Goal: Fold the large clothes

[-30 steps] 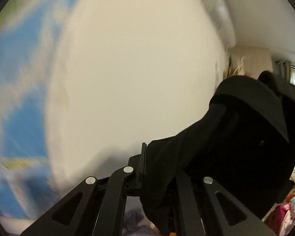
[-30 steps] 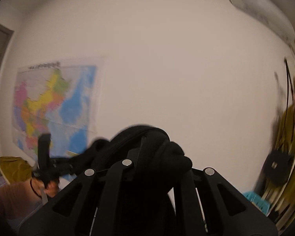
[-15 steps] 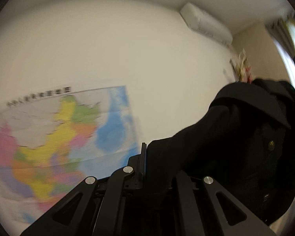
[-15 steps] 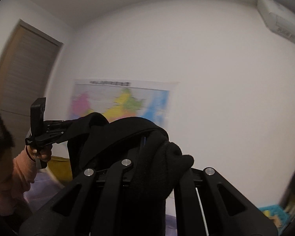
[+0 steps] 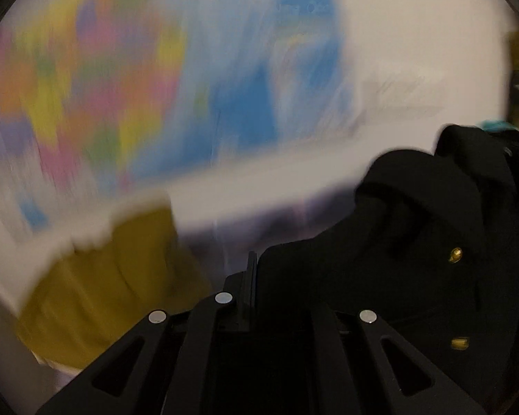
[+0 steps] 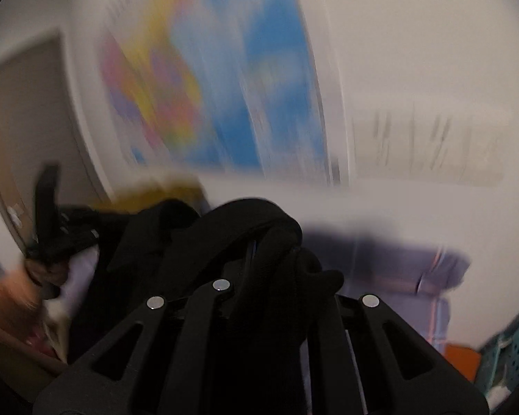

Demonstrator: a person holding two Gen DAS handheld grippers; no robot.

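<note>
Both grippers clenched on black coat (image 5: 415, 259)

Now blurred, pitched lower than before: left gripper (image 5: 256, 276), right gripper (image 6: 256, 259) gripping cloth, map (image 5: 155, 86) beyond.

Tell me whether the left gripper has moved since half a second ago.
Yes. The left gripper, shut on the black buttoned coat, swung downward: the colourful wall map has risen in its view.

Blurred lavender-covered bed (image 6: 415, 276) below a white wall, mustard-yellow cloth (image 5: 114, 276) lying on it
</note>
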